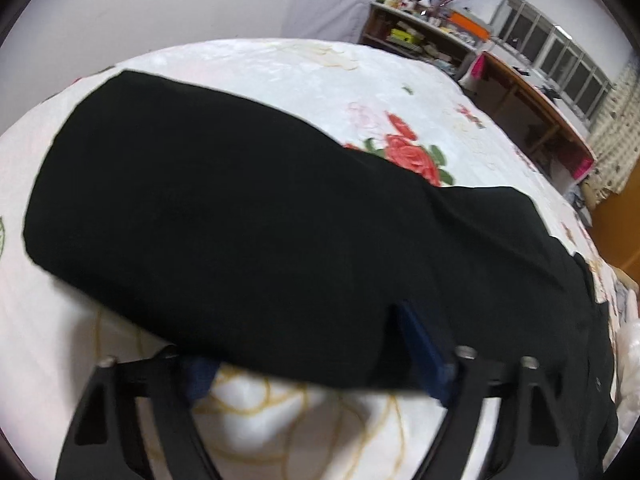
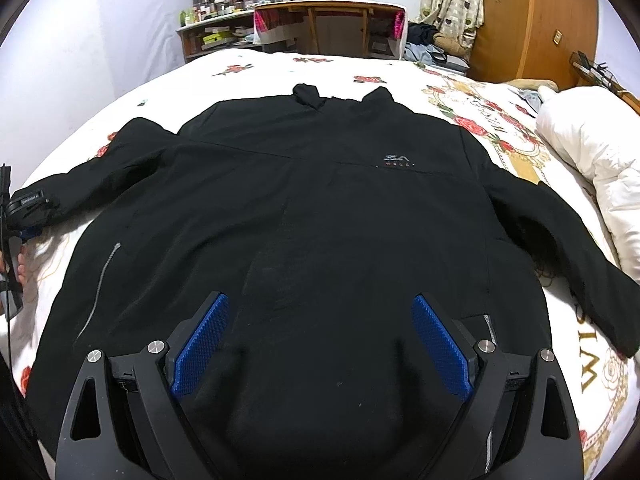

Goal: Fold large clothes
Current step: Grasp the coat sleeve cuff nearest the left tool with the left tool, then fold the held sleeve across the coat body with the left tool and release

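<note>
A large black jacket point(image 2: 312, 216) lies flat, front up, on a white bed with red roses point(image 2: 460, 92); its sleeves spread to either side. My right gripper point(image 2: 320, 320) is open and empty, hovering over the jacket's lower hem. My left gripper point(image 1: 308, 344) is at the cuff of the jacket's left sleeve point(image 1: 208, 208); the fabric lies between its wide-apart blue pads point(image 1: 424, 352) and hides their tips. The left gripper also shows at the left edge of the right wrist view point(image 2: 24, 208), at the sleeve end.
A white duvet point(image 2: 592, 152) is bunched at the bed's right side. A wooden desk point(image 2: 320, 20) and cluttered shelves point(image 2: 212, 28) stand beyond the bed's far edge. A wooden wardrobe point(image 2: 532, 16) is at the back right.
</note>
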`<state>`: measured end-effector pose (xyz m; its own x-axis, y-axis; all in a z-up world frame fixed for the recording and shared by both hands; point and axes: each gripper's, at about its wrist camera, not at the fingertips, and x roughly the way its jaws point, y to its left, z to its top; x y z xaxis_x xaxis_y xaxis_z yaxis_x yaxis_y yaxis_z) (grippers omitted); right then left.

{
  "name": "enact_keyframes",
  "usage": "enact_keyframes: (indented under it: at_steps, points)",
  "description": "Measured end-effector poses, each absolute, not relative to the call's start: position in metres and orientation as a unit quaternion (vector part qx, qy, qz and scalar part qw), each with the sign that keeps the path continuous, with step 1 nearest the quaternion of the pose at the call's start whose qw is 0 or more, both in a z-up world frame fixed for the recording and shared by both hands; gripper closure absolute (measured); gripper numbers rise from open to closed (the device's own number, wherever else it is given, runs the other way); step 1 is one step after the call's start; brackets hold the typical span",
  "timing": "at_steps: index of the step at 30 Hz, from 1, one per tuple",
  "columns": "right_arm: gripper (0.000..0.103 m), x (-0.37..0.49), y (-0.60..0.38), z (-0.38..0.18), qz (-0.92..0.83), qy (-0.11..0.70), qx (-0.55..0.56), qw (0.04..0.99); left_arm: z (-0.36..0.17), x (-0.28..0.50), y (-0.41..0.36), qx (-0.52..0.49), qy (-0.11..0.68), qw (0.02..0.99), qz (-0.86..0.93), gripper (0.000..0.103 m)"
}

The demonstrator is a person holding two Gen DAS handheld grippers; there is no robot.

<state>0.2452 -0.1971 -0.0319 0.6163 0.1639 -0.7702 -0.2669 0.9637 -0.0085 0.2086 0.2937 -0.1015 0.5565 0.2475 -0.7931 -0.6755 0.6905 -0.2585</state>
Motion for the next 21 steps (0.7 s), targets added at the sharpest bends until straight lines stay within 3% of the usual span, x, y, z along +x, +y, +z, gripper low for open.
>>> enact_keyframes:
  at_steps: [2,4,6,21]
  points:
    - [0.010,0.248,-0.199,-0.034,0.117,0.423,-0.060,0.897,-0.101,0.212,0.294,-0.271,0.383,0.837,0.282,0.044]
    - [0.010,0.250,-0.200,-0.034,0.114,0.423,-0.060,0.897,-0.094,0.217,0.292,-0.255,0.381,0.841,0.288,0.065]
    - [0.010,0.252,-0.202,-0.035,0.113,0.423,-0.059,0.897,-0.086,0.221,0.288,-0.240,0.378,0.845,0.292,0.075]
    - [0.010,0.264,-0.237,-0.021,0.106,0.434,-0.025,0.894,0.055,0.276,0.194,-0.135,0.300,0.929,0.169,0.083]
